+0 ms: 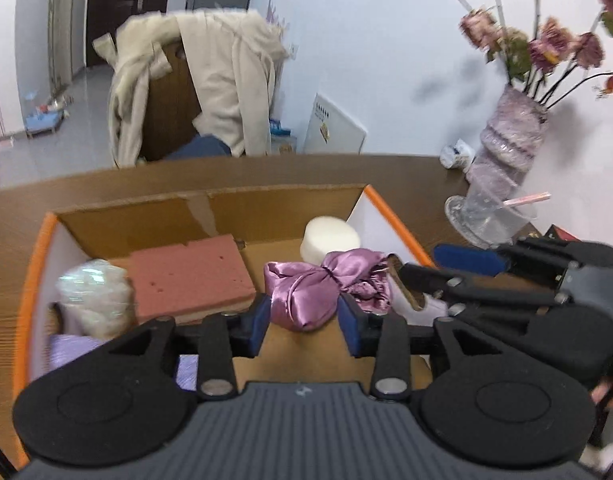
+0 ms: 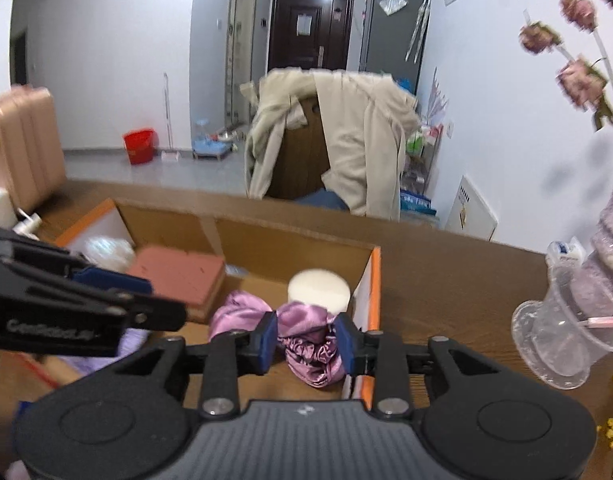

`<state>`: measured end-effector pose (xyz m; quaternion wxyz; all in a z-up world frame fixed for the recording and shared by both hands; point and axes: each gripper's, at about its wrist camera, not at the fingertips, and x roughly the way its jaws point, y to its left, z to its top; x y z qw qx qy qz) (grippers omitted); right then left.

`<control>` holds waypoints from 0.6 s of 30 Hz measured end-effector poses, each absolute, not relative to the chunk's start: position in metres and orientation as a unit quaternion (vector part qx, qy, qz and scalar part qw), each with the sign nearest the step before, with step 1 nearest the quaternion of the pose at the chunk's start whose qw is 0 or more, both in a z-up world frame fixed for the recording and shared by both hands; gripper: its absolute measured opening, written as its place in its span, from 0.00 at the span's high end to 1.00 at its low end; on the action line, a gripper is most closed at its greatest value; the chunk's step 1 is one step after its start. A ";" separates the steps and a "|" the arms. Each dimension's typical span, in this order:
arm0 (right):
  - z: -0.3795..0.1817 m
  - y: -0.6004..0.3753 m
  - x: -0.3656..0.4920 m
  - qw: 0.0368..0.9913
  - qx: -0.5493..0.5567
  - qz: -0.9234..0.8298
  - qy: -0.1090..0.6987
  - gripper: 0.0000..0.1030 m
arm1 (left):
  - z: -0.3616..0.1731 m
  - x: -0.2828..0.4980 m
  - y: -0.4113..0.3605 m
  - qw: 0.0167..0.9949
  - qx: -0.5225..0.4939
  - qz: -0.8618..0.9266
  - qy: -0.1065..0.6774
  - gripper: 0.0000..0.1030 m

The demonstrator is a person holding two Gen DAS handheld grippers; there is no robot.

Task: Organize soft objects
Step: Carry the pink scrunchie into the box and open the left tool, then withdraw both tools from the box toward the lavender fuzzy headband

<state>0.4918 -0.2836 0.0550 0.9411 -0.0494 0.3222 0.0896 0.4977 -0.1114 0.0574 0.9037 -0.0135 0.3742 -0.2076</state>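
A purple satin cloth (image 1: 306,292) is held over the open cardboard box (image 1: 210,208) by both grippers. My left gripper (image 1: 304,322) is shut on its left bundle. My right gripper (image 2: 306,340) is shut on its ruffled right end (image 2: 312,344), and it reaches in from the right in the left wrist view (image 1: 446,276). Inside the box lie a pink sponge block (image 1: 188,274), a white foam puck (image 1: 330,238) and a clear wrapped bundle (image 1: 92,294). The sponge (image 2: 178,276) and puck (image 2: 318,290) also show in the right wrist view.
The box sits on a brown wooden table (image 1: 406,176). A purple vase of dried flowers (image 1: 510,136) and a clear plastic cup (image 2: 562,340) stand at the right. A chair draped with a beige coat (image 1: 198,80) stands behind the table.
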 end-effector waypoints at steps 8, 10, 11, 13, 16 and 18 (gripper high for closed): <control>0.119 -0.305 0.382 0.959 -0.022 0.108 0.263 0.41 | 0.109 0.377 -0.085 0.940 0.021 -0.159 0.301 0.29; 0.126 -0.310 0.345 0.963 -0.011 0.108 0.248 0.35 | 0.112 0.339 -0.080 0.950 0.028 -0.142 0.278 0.22; 0.126 -0.312 0.328 0.964 -0.007 0.107 0.243 0.31 | 0.113 0.319 -0.078 0.953 0.029 -0.137 0.268 0.19; 0.122 -0.316 0.295 0.965 0.000 0.107 0.238 0.27 | 0.112 0.281 -0.072 0.959 0.020 -0.130 0.251 0.14; 0.107 -0.317 0.250 0.965 0.009 0.109 0.237 0.23 | 0.101 0.225 -0.064 0.963 -0.004 -0.122 0.240 0.13; 0.093 -0.314 0.222 0.964 0.006 0.109 0.242 0.22 | 0.093 0.195 -0.057 0.965 -0.018 -0.119 0.234 0.10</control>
